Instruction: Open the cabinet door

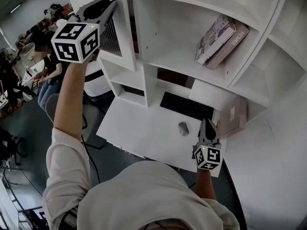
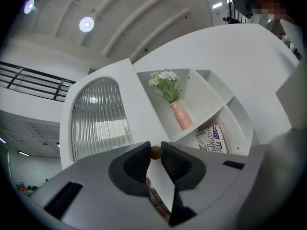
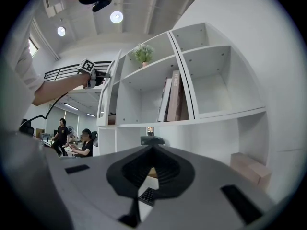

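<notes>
The white cabinet door (image 1: 114,38) has an arched pane of ribbed glass (image 2: 98,119) and stands swung out from the shelf unit. My left gripper (image 1: 114,3) is raised at the door's edge. In the left gripper view its jaws (image 2: 155,150) are shut on the door's small brass knob (image 2: 155,153). My right gripper (image 1: 209,122) hangs low over the desk at the right, far from the door. Its jaws (image 3: 152,146) are shut with nothing between them. The right gripper view shows the left arm and marker cube (image 3: 87,66) up at the door (image 3: 115,85).
A keyboard (image 1: 186,106) and a mouse (image 1: 183,128) lie on the white desk (image 1: 139,128). Books (image 1: 221,40) lean in a shelf bay, with a pink vase of flowers (image 2: 181,115) above them. A cardboard box (image 1: 233,116) stands at the right. People sit at far left (image 1: 48,66).
</notes>
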